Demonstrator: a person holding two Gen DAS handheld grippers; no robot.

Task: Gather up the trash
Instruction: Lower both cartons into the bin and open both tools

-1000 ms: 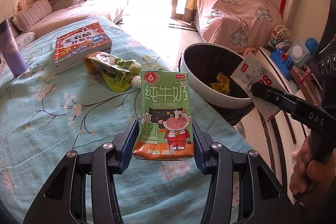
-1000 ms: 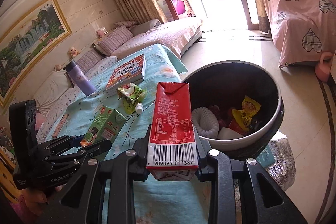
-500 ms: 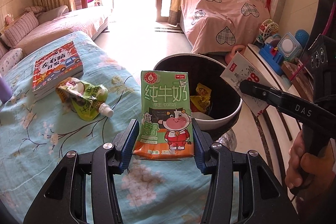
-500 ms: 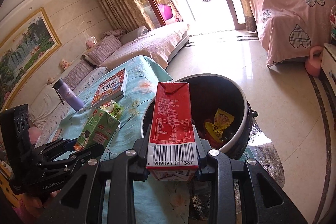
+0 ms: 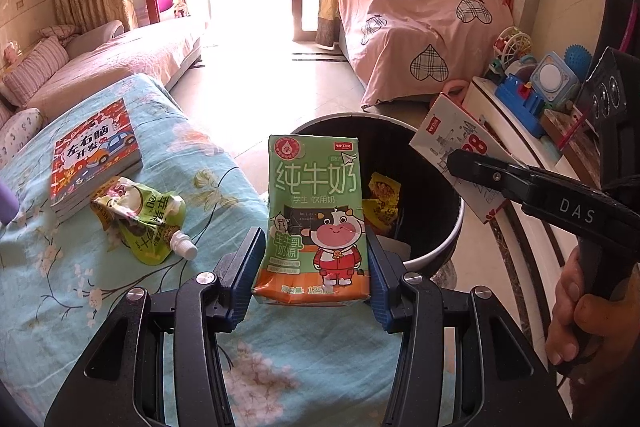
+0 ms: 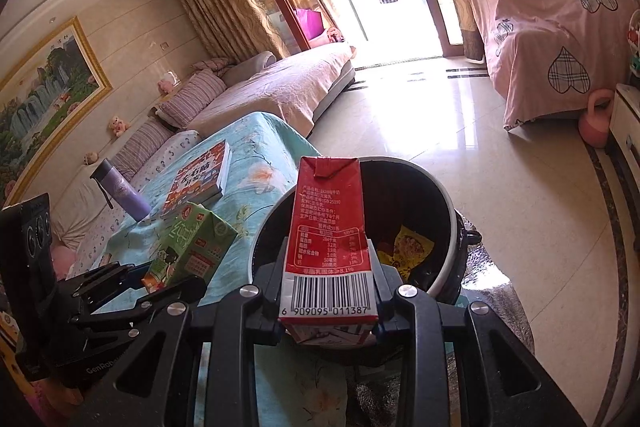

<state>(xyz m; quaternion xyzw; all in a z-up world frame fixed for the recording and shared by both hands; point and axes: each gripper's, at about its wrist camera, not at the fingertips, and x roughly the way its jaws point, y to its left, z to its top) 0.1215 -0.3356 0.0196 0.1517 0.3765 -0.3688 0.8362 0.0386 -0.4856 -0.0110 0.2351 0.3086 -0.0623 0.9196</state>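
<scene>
Risks first: the green milk carton [image 5: 316, 223] is clamped upright between the pads of the left gripper [image 5: 316, 267], but it is seen over the table [image 5: 100, 307] edge, just at the near rim of the trash bin [image 5: 448, 247], not clearly over the opening. If released here, it could be dropped on the rim or the cloth and tipped to the floor. The red carton [image 6: 330, 239] is clamped low, near its barcode end, by the right gripper [image 6: 328, 287]; a top-heavy hold, so it could be swung or slipped when tilted. It is seen in front of the bin [image 6: 452, 227] mouth, so a drop is judged likelier to land inside. A clash of the two grippers is possible, since both are crowded at the same side of the bin.

Pose: both grippers are angled downward toward the bin, side by side, left one nearer the table. The right one's handle is gripped by a hand [image 5: 580, 307].

Left on the table: a crumpled green pouch [image 5: 144, 223] beside a book [image 5: 96, 151], still to be collected.
</scene>
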